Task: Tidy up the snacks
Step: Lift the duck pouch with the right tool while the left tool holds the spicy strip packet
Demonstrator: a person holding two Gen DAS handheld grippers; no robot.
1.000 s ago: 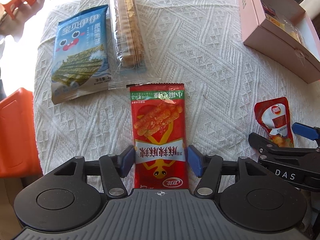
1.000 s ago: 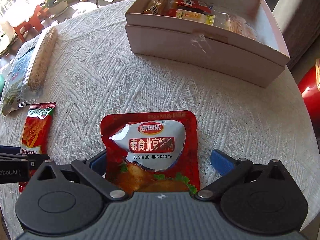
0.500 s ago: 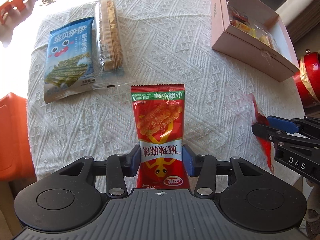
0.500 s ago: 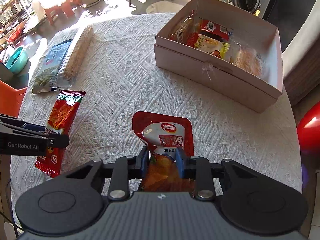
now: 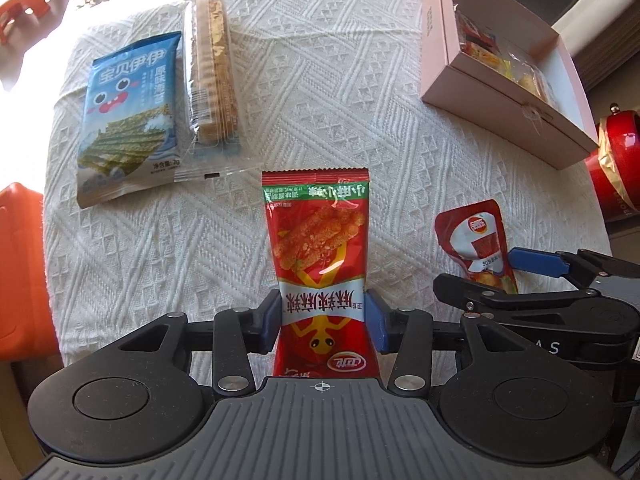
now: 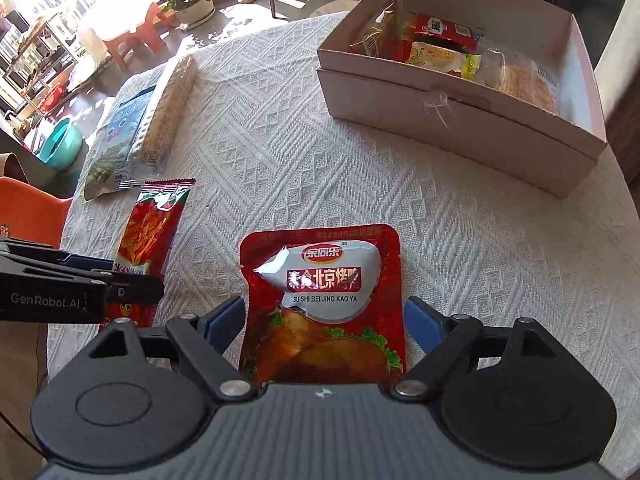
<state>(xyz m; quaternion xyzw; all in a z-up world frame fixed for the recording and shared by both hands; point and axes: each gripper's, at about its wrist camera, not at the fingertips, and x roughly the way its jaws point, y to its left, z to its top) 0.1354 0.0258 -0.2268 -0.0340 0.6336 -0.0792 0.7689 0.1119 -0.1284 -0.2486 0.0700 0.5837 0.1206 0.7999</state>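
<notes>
The seaweed pack [image 5: 128, 120] and biscuit sleeve [image 5: 212, 80] are noted left of the pink box [image 5: 500, 108], well apart. The long red packet [image 5: 320, 264], light and crinkly, is pinched at its lower half by the left gripper [image 5: 322, 320]. The right gripper [image 6: 324, 324] has just been opening; the duck pouch [image 6: 324, 296], soft and slippery, lies unpressed between wide jaws. No obstruction toward the box is observed.

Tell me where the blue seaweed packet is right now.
In the left wrist view, the blue seaweed packet lies flat at the table's far left, beside the clear cracker sleeve, beyond the long red packet.
</notes>
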